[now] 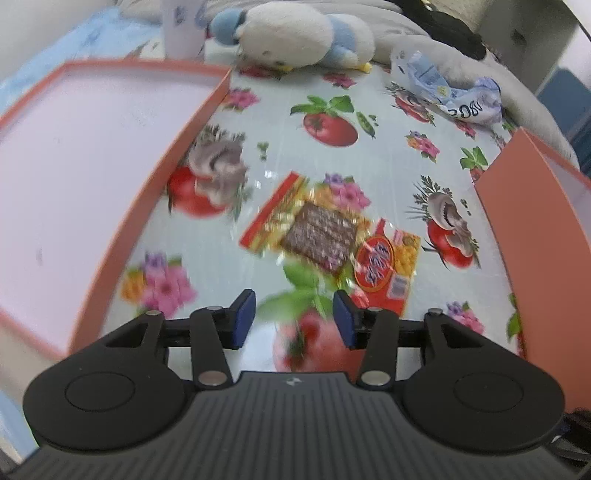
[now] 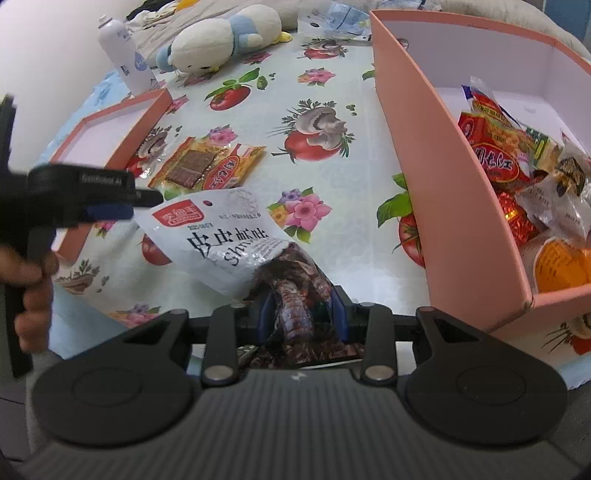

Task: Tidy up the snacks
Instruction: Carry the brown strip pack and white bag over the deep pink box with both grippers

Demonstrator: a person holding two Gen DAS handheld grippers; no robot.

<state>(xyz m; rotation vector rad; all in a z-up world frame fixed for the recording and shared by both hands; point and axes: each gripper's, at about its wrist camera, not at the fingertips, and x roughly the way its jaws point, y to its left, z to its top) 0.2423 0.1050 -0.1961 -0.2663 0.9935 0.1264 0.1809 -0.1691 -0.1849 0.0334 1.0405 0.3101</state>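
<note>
A flat yellow-and-red snack packet (image 1: 325,236) with a dark brown slab inside lies on the patterned tablecloth; it also shows in the right wrist view (image 2: 207,168). My left gripper (image 1: 293,319) is open and empty, hovering just short of that packet; in the right wrist view it (image 2: 110,206) enters from the left. My right gripper (image 2: 303,314) is shut on a white shrimp snack bag (image 2: 221,232), held above the table. The pink box (image 2: 424,158) on the right holds several snacks (image 2: 509,162).
A shallow pink box lid (image 1: 122,229) lies at the left, also in the right wrist view (image 2: 110,125). A plush toy (image 1: 295,33), a white bottle (image 2: 125,51) and a crumpled blue-white wrapper (image 1: 450,92) sit at the far edge.
</note>
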